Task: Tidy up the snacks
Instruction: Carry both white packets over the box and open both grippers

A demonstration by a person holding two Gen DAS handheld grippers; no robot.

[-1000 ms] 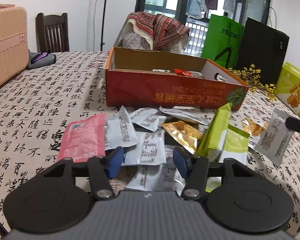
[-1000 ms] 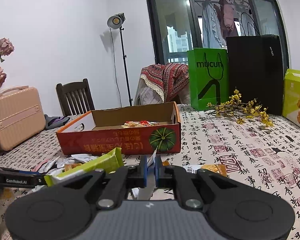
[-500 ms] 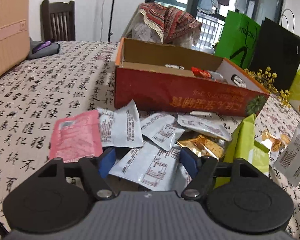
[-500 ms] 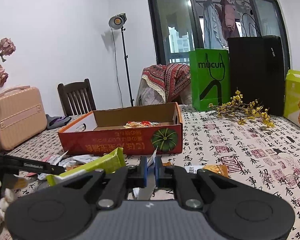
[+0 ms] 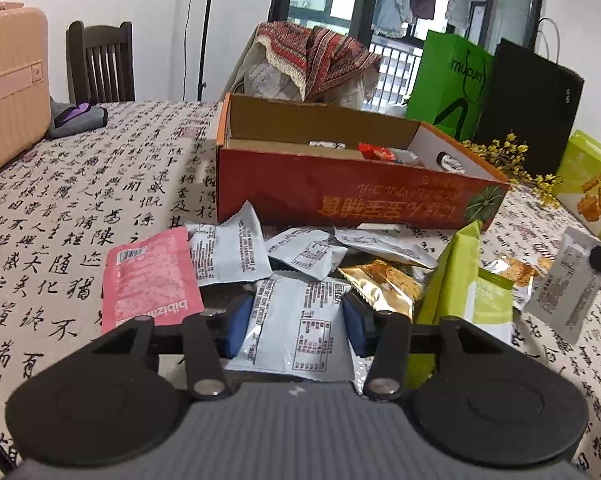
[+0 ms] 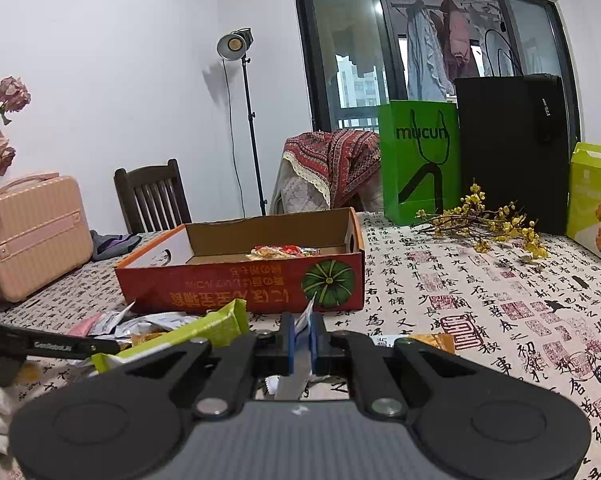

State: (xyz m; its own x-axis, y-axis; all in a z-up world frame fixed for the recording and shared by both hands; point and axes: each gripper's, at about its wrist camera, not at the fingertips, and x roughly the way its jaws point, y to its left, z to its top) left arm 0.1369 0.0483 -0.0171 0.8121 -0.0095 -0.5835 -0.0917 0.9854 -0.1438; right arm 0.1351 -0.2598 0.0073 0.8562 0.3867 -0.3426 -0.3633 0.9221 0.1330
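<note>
Snack packets lie in a heap on the table in front of an open red cardboard box [image 5: 340, 196] [image 6: 236, 284] that has a few snacks in it. My left gripper [image 5: 296, 320] hangs low over the heap. Its jaws are closing with a white printed packet [image 5: 300, 332] between the blue pads [image 5: 238, 322], which are at its edges. A pink packet [image 5: 148, 280], a gold packet [image 5: 380, 284] and a green packet [image 5: 460, 280] lie around it. My right gripper [image 6: 300, 338] is shut on a thin silver-white packet [image 6: 300, 360] [image 5: 564, 280], held upright above the table.
A green bag [image 6: 420, 168], a black bag [image 6: 512, 152], a yellow-green box [image 6: 596, 200] and a yellow flower sprig [image 6: 484, 224] stand at the back right. A pink case [image 6: 32, 236] and a dark chair [image 6: 152, 196] are at the left. The left gripper's arm [image 6: 48, 346] crosses low left.
My left gripper has moved forward and lower over the heap, and its jaws have narrowed around the white packet. The right gripper has stayed still with its packet.
</note>
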